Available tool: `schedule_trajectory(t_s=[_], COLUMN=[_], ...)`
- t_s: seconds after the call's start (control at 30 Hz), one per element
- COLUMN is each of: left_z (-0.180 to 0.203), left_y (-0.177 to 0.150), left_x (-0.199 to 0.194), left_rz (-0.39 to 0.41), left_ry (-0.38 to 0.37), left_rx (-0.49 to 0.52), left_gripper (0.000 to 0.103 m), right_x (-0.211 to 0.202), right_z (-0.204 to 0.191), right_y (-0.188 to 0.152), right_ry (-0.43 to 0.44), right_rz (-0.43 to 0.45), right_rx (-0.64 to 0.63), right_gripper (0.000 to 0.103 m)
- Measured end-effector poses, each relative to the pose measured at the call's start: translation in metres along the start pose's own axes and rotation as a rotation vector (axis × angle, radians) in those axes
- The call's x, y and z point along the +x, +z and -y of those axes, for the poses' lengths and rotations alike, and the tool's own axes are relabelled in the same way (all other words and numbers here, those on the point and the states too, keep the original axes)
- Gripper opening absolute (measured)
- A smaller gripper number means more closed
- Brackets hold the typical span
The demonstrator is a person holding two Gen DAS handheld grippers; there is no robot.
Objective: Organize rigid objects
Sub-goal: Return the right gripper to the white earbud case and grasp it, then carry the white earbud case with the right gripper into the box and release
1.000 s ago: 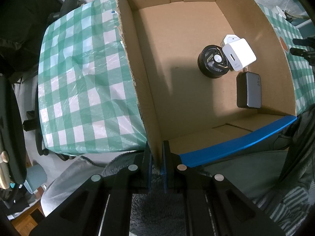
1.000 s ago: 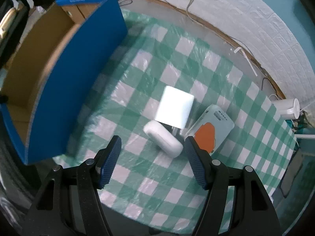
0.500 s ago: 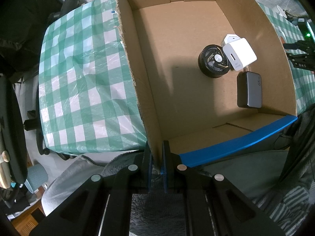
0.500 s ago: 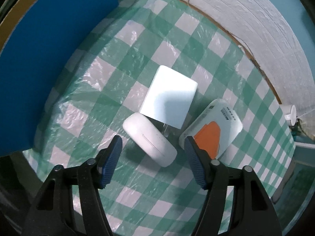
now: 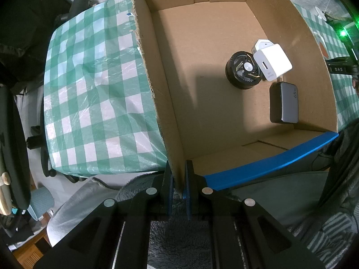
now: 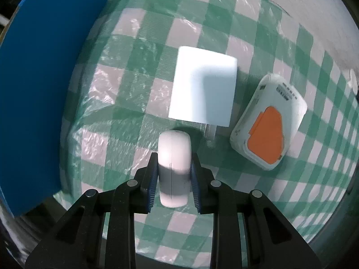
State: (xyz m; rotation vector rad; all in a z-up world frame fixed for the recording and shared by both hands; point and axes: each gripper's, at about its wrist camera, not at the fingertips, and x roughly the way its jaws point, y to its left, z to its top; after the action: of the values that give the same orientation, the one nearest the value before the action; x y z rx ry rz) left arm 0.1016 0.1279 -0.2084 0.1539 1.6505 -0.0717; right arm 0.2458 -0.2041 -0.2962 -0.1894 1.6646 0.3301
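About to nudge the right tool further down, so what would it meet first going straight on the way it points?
The green checked tablecloth on the table. The right tool is already shut on the white oval case, which seems to lie on the cloth, so there is probably no room left, though depth is unclear.

A table is seen draped in a green-and-white checked cloth (image 5: 94, 103) under a crinkled clear plastic cover, glare caught on the film. White brick-patterned wall (image 6: 314, 6) is glimpsed beyond the table's far edge. Dark office chairs (image 5: 13, 157) are parked at the left, with a strip of wooden floor (image 5: 29, 248) shown low in that corner. A green indicator light (image 5: 342, 32) is lit at the right edge. The surroundings are kept dim.
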Motion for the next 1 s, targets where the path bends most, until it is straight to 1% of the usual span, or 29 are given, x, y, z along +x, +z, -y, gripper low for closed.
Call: schedule_trajectory(t_s=[0.13,0.27,0.37,0.67,0.83,1.0], left_z=[0.000,0.000,0.000,0.001,0.001,0.002], left_y=[0.000,0.000,0.000,0.000,0.000,0.000], left_x=[0.000,0.000,0.001,0.002,0.002,0.002], left_rz=[0.000,-0.001,-0.002,0.002,0.002,0.001], left_ry=[-0.001,-0.002,-0.005,0.002,0.001,-0.001], left_rx=[-0.001,-0.001,-0.001,0.004,0.002,0.001], left_gripper=[0.007,0.007,0.008,0.007,0.008,0.008], right_x=[0.003,0.001,-0.004,-0.049,-0.075,-0.097], right_z=[0.003,0.003,-0.003,-0.007,-0.019,-0.037], right_y=[0.008,0.005,-0.001,-0.004,-0.004,-0.009], right_ry=[-0.006,-0.012,0.001,0.016,0.012,0.042], right_rz=[0.011,0.027,0.038,0.062,0.073,0.102], right_rx=[0.013,0.032,0.045,0.012,-0.008,-0.031], right_gripper=[0.026,0.026,0.026,0.026,0.026,0.026])
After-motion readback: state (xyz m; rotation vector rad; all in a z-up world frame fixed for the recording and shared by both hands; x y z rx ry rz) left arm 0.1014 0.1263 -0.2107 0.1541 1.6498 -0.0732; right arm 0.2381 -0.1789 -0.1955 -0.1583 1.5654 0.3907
